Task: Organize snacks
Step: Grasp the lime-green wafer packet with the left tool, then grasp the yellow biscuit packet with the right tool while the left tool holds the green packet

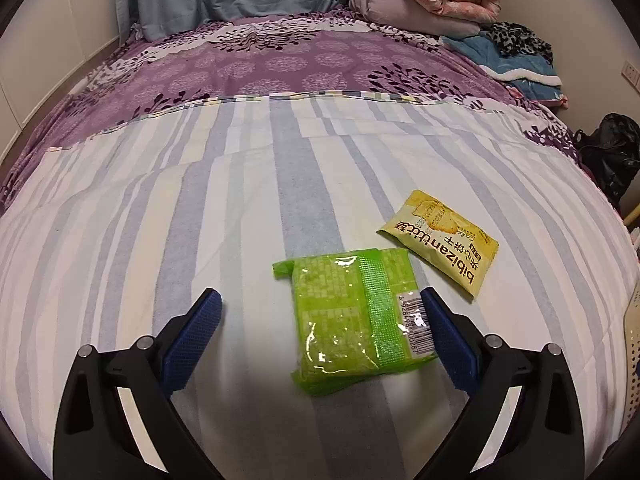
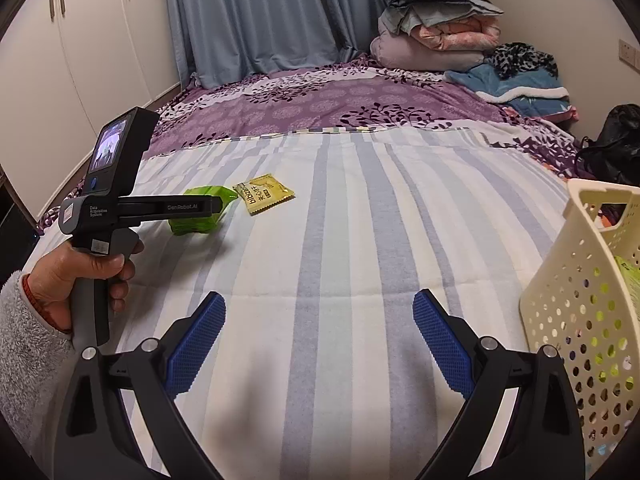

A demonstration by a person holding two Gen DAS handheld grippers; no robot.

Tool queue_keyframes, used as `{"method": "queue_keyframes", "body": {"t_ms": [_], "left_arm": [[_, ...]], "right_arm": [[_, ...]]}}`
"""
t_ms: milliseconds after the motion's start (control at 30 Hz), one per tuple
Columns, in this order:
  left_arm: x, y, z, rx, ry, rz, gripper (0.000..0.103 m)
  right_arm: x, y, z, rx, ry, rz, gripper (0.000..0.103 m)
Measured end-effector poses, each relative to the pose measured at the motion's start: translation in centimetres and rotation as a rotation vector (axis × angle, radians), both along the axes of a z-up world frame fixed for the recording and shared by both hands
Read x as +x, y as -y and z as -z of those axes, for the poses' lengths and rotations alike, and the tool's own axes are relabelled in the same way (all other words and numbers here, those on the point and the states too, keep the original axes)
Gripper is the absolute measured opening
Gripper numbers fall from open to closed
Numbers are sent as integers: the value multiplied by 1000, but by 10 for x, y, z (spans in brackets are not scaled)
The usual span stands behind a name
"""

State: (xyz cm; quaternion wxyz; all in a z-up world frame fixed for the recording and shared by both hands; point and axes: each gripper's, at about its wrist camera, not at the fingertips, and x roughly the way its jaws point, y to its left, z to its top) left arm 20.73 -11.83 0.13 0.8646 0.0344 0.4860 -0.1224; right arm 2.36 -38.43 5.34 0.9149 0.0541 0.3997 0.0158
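Two sealed snack packets lie on the blue-and-white striped bedsheet (image 1: 160, 216): a bright green crinkly plastic packet (image 1: 352, 320), blocky and glossy with a barcode sticker along one edge, and just beyond its far corner a flat yellow foil biscuit sachet (image 1: 440, 240) with serrated ends; whether their corners touch cannot be told. Left gripper (image 1: 322, 312): fingers spread wide, hovering over the green packet, the right blue pad at the barcode edge, the left pad well clear of the packet. Right gripper (image 2: 319, 316): fingers likewise spread, holding nothing, over bare sheet. Destination, presumably: a cream perforated plastic basket (image 2: 576, 280) at the right, with greenish contents showing through the holes. Handling, by judgement: the green packet looks light, slippery and crushable, probably brittle inside; best taken across its two long sides with gentle closure, since the film may slide on soft bedding.
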Motion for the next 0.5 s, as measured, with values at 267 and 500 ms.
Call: {"method": "queue_keyframes", "body": {"t_ms": [267,500], "left_arm": [[-5,-2,1,-24,24,13,60],[-13,-12,-1,-64,47,10,60]], "right_arm": [[11,-3,9,-11,-21,5,94],[41,-14,11,-61,-12,-28,94]]}}
